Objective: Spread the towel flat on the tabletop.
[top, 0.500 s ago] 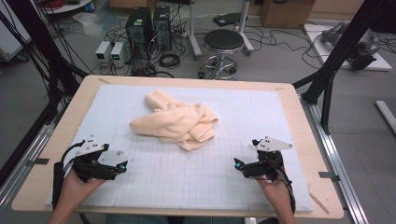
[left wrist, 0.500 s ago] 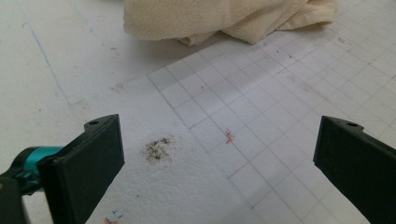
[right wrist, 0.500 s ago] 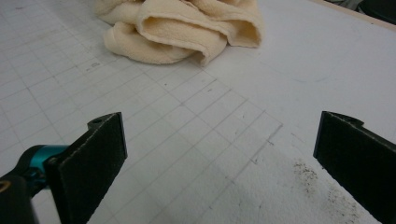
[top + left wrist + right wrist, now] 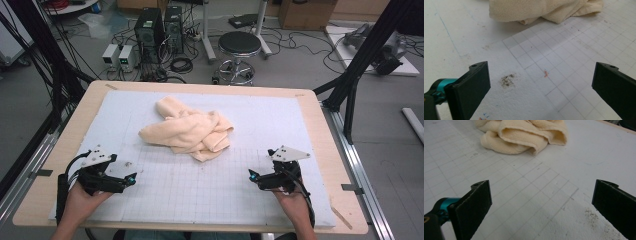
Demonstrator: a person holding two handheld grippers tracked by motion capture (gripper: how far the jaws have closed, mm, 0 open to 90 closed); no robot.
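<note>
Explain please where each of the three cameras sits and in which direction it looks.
High view: above the person's side, looking forward and down on the table; both forearms, left gripper and right gripper show.
Left gripper view: rides the left gripper, looks between its open jaws across the white mat to the towel.
Right gripper view: rides the right gripper, jaws open, facing the towel.
Shared: all three show the cream towel and the gridded mat.
</note>
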